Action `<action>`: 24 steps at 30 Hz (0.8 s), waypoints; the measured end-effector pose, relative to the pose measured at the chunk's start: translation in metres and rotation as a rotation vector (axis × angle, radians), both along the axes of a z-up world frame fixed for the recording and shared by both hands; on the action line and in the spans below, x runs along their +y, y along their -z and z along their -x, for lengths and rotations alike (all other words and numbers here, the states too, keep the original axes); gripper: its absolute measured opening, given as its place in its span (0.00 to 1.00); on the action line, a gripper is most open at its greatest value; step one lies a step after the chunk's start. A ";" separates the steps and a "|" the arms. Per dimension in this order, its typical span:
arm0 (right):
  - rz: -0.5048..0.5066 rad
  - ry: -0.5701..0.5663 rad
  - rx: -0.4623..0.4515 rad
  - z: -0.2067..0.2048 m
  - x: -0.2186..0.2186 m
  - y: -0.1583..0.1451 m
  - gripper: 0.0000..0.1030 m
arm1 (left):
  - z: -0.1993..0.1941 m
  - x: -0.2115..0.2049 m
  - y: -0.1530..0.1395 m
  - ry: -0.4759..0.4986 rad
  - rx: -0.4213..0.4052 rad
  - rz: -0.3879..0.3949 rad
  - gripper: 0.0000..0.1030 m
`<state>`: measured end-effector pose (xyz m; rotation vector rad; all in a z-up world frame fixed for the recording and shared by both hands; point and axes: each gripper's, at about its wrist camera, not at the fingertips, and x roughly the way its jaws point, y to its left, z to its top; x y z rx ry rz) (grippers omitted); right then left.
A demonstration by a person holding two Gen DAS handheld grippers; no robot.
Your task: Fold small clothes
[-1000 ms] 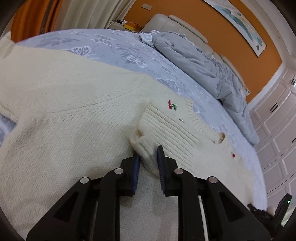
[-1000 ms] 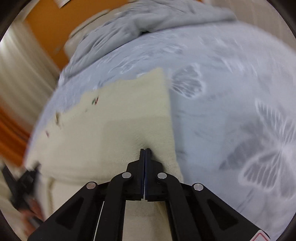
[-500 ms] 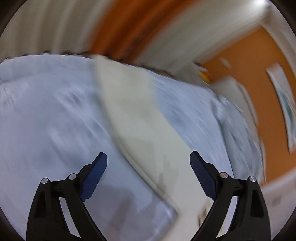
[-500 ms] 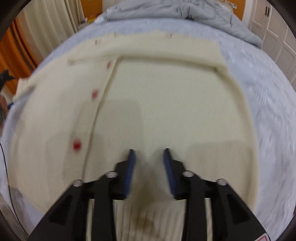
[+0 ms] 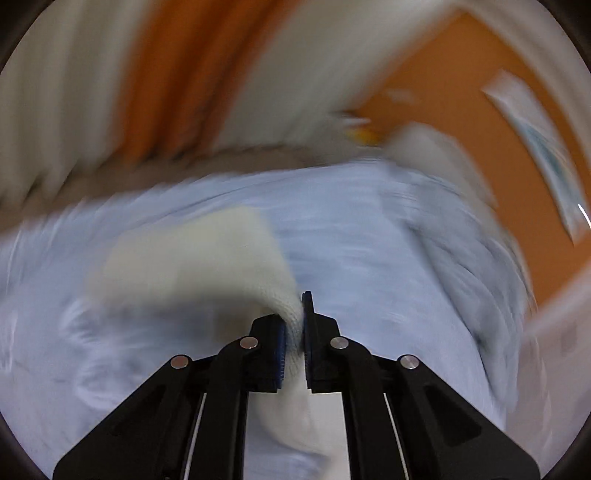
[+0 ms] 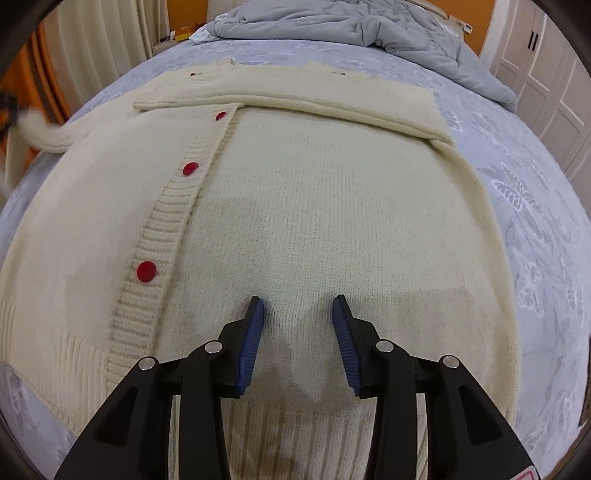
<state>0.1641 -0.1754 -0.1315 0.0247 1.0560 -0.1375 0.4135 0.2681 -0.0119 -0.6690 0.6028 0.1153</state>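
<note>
A cream knit cardigan [image 6: 332, 184] with red buttons [image 6: 146, 271] lies flat on the bed, one sleeve [image 6: 295, 99] folded across its top. My right gripper [image 6: 298, 332] hovers over the lower hem. Its jaws are opening and the pads press on nothing; the knit lies below them. In the blurred left wrist view my left gripper [image 5: 294, 314] is shut on the end of the other cream sleeve [image 5: 192, 258], which is raised off the sheet. The right wrist view shows that sleeve [image 6: 51, 134] pulled out at the far left.
A pale blue sheet [image 6: 535, 203] with butterfly prints covers the bed. A grey duvet [image 6: 351, 22] is bunched at the head end. Orange and white curtains [image 5: 147, 74] hang behind the bed, and white cupboard doors [image 6: 546, 55] stand at the right.
My left gripper let go of the folded cuff, opened wide, swung away and shut on the other sleeve, lifting it. My right gripper went from shut at the cardigan's edge to open over the hem.
</note>
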 end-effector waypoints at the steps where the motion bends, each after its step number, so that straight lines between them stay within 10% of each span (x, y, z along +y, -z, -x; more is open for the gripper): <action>1: -0.006 0.000 -0.006 0.002 0.000 0.000 0.38 | 0.006 -0.040 -0.025 0.099 -0.074 -0.020 0.06; 6: -0.059 0.015 -0.004 0.003 -0.003 -0.002 0.38 | 0.019 -0.193 -0.033 0.464 -0.066 -0.004 0.19; 9: -0.130 0.034 0.026 -0.001 -0.011 -0.009 0.40 | 0.035 -0.246 0.022 0.529 0.077 0.020 0.64; 15: -0.123 -0.031 -0.052 -0.031 -0.011 -0.052 0.52 | 0.085 -0.194 0.085 0.336 0.129 0.129 0.81; 20: 0.092 -0.252 -0.150 -0.104 0.046 -0.081 0.53 | 0.094 -0.135 0.125 0.194 0.153 0.136 0.79; 24: 0.320 -0.539 -0.208 -0.146 0.125 -0.081 0.61 | 0.116 -0.149 0.133 0.279 0.053 -0.058 0.73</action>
